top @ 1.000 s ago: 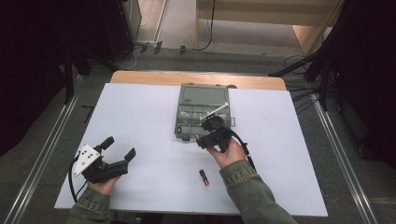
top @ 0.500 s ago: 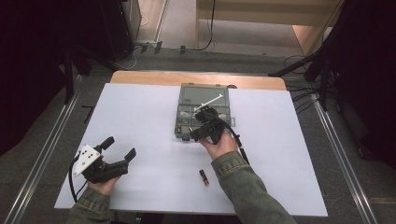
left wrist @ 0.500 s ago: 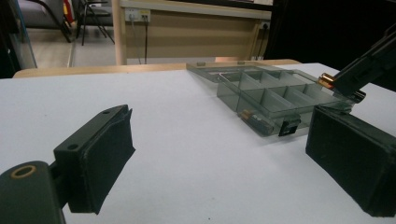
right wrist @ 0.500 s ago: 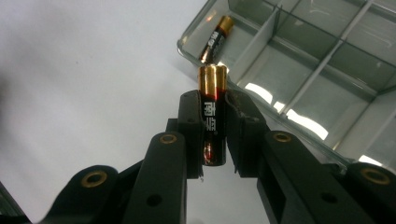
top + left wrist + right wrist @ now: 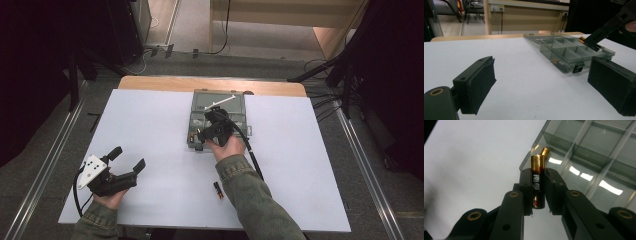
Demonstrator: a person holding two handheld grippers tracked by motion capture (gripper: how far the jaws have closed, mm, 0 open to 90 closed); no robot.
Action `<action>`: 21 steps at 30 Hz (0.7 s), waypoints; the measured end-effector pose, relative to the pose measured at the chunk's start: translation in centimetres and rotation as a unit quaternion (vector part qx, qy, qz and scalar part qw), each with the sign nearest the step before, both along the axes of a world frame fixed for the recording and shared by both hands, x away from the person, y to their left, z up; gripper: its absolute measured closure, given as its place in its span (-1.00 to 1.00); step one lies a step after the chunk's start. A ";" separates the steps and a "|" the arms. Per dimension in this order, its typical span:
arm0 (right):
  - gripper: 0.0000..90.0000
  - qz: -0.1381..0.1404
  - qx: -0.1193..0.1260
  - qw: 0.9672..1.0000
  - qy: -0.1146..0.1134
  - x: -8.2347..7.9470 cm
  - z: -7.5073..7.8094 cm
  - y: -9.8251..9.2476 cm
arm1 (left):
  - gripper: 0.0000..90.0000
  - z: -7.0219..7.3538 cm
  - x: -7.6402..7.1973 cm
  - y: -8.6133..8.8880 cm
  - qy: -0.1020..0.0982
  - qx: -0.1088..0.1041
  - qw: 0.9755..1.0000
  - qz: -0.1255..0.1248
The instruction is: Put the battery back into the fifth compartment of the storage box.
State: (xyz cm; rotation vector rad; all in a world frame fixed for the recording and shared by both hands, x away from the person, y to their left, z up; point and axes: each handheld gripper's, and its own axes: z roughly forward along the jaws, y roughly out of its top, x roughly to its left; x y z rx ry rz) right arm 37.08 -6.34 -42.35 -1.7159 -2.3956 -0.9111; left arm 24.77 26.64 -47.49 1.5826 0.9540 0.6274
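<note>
One black-and-gold cylindrical battery (image 5: 538, 185) clamped in right gripper (image 5: 538, 192), now carried over clear plastic compartment box (image 5: 218, 107), ready for dropping; left gripper (image 5: 126, 161) spread, idle.

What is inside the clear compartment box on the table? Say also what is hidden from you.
Inside the compartment box one battery lies in a near corner compartment. The right tongs, holding another battery, and the hand cover some compartments from above.
</note>
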 end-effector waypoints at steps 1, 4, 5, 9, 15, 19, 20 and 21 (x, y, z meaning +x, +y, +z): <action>0.73 -0.007 0.007 1.000 0.004 0.3 -0.1 0.0 | -0.83 0.0 0.0 0.0 0.000 0.000 1.000 0.000; 0.73 -0.030 0.031 0.999 0.020 0.9 -0.5 0.1 | -0.83 0.0 0.0 0.0 0.000 0.001 1.000 -0.002; 0.73 -0.035 0.034 0.999 0.023 1.0 -0.6 0.0 | -0.83 0.0 0.0 0.0 0.000 0.001 1.000 -0.002; 0.73 -0.056 0.046 0.997 0.024 1.5 -1.0 0.0 | -0.83 0.0 0.0 0.0 0.000 0.002 1.000 -0.003; 0.73 -0.070 0.059 0.995 0.024 2.1 -1.3 0.0 | -0.83 0.0 0.0 -0.1 0.000 0.002 1.000 -0.004; 0.73 -0.060 0.077 0.995 0.032 2.4 -1.7 0.2 | -0.83 0.0 0.0 0.0 0.001 0.001 1.000 -0.003; 0.73 -0.060 0.078 0.995 0.032 2.4 -1.7 0.2 | -0.83 0.0 0.0 0.0 0.001 0.001 1.000 -0.003; 0.73 -0.059 0.076 0.995 0.032 2.5 -1.8 0.2 | -0.83 0.0 0.0 0.0 0.001 0.002 1.000 -0.004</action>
